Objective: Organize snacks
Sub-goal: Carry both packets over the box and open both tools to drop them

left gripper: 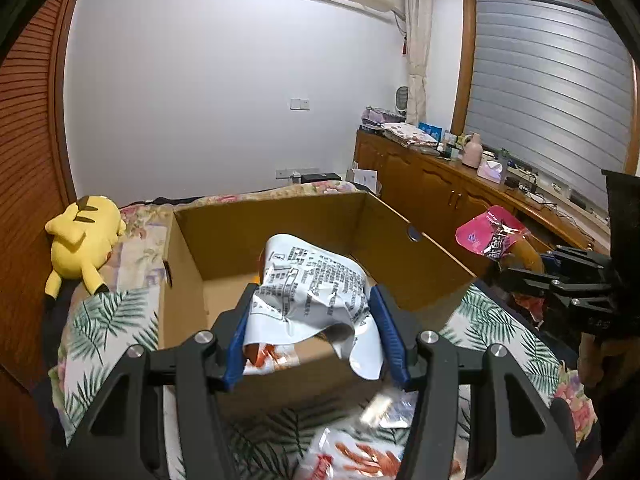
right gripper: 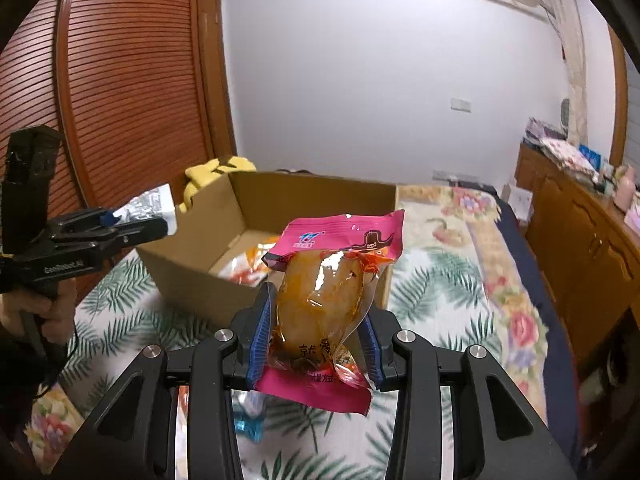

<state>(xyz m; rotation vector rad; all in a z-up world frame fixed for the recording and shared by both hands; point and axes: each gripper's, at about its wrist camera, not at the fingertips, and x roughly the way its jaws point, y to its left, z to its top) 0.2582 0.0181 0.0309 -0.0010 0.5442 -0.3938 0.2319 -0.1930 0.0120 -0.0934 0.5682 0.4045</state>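
Observation:
My left gripper (left gripper: 313, 300) is shut on a white snack packet (left gripper: 310, 284) with black print, held over the near edge of an open cardboard box (left gripper: 280, 220) on the bed. My right gripper (right gripper: 316, 316) is shut on a pink packet (right gripper: 328, 280) with an orange-brown snack inside, held above the bedspread just right of the box (right gripper: 280, 196). The pink packet also shows at the right of the left wrist view (left gripper: 490, 236). The left gripper shows at the left of the right wrist view (right gripper: 132, 224). An orange and white packet (right gripper: 244, 268) lies inside the box.
More snack packets (left gripper: 356, 456) lie on the palm-print bedspread (left gripper: 108, 320) in front of the box. A yellow plush toy (left gripper: 82, 244) lies left of the box. A wooden cabinet (left gripper: 432, 184) with clutter runs along the right wall. A blue wrapper (right gripper: 248, 424) lies under my right gripper.

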